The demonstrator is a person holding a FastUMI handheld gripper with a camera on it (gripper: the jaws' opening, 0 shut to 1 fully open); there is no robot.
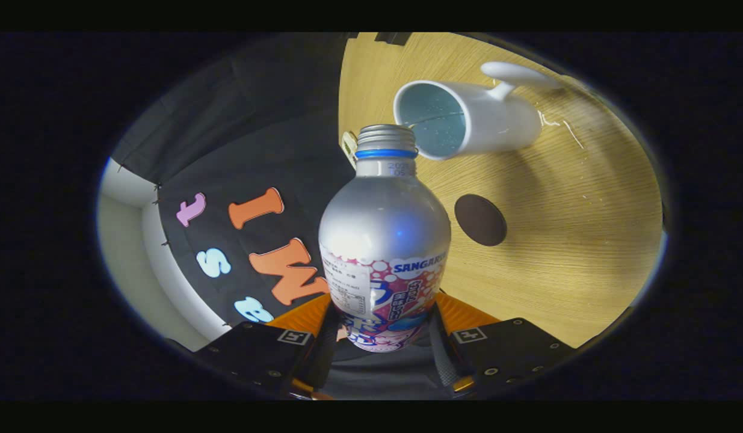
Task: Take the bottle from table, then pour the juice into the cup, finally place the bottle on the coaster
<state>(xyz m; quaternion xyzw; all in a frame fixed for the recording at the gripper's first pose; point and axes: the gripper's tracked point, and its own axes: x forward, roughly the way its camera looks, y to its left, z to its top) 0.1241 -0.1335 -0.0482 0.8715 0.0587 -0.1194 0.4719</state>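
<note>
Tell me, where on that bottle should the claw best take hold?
On the wide lower body of the bottle, from the side, as the claw does now with a finger on each flank. The body is round and straight-walled there, and this grip leaves the narrow neck free to tip toward the cup.

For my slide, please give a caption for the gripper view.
Gripper shut on bottle, tilted with its mouth at the cup; coaster on table.
</note>
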